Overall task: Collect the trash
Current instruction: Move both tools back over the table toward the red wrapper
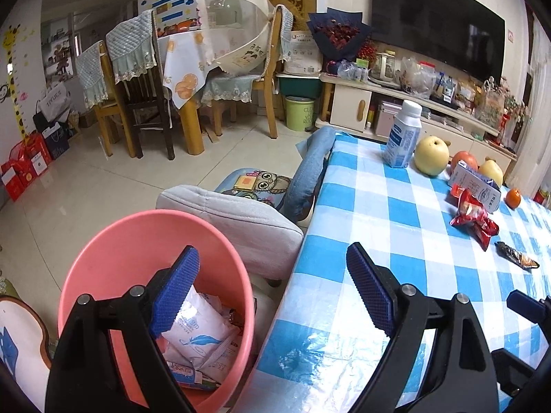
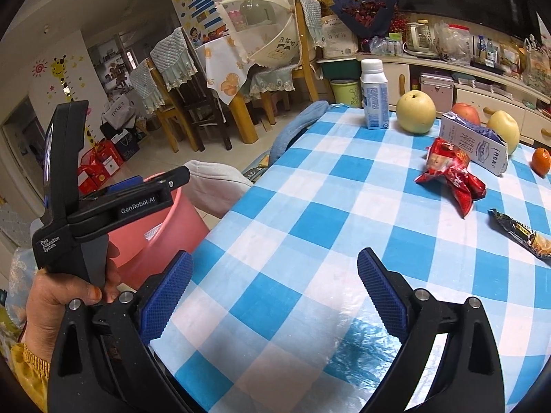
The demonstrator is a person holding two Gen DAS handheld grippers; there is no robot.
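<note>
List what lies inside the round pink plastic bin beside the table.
The round pink plastic bin holds white packets, one printed with a blue feather, plus flattened paper wrappers. The left gripper, open, hides part of the pile; the bin's bottom is covered.

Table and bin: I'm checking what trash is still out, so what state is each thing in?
Pink bin: on the floor beside the table, wrappers inside.
Red wrapper: crumpled, on the table.
Dark wrapper: flat, on the table.
Carton: lying on its side.
White bottle: upright, capped.
Left gripper: open, empty.
Right gripper: open, empty.
</note>
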